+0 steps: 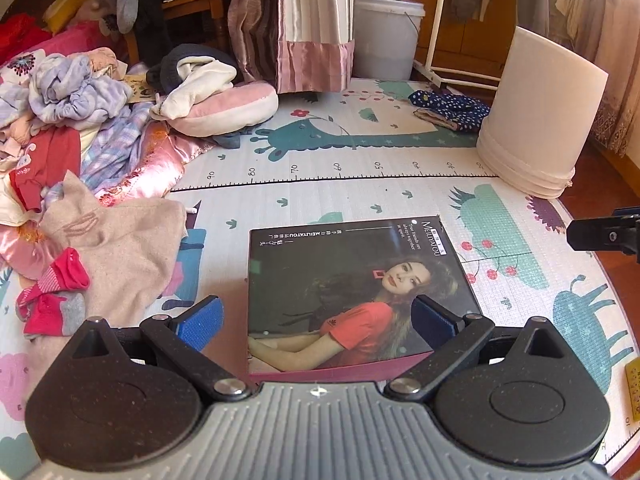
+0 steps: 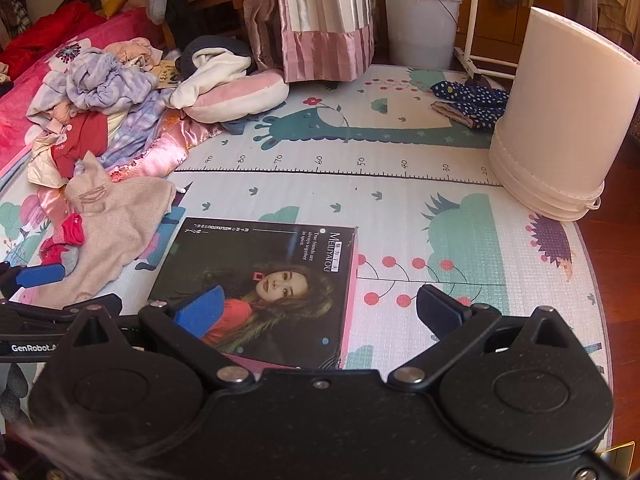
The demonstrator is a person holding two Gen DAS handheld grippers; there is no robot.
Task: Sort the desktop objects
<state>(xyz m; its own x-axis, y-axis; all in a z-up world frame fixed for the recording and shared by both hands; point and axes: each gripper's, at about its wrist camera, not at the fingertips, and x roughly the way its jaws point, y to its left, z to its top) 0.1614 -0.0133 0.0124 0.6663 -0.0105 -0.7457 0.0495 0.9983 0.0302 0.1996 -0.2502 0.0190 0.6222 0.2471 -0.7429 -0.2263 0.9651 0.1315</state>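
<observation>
You had both tools spread wide over the flat printed box point(image 1: 352, 292), which lay on the play mat point(image 1: 400, 200) near the clothes pile point(image 1: 80, 128). Your left tool point(image 1: 316, 316) straddled its near end; your right tool point(image 2: 320, 312) hung over its right edge. It looked stiff, light and glossy, so gripping across the pink side walls seemed safest.

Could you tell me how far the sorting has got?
Nothing looks sorted. The box lies flat on the mat, between the open left claw fingers, ungripped. The right claw is open and empty. The clothes pile and white bin remain.
</observation>
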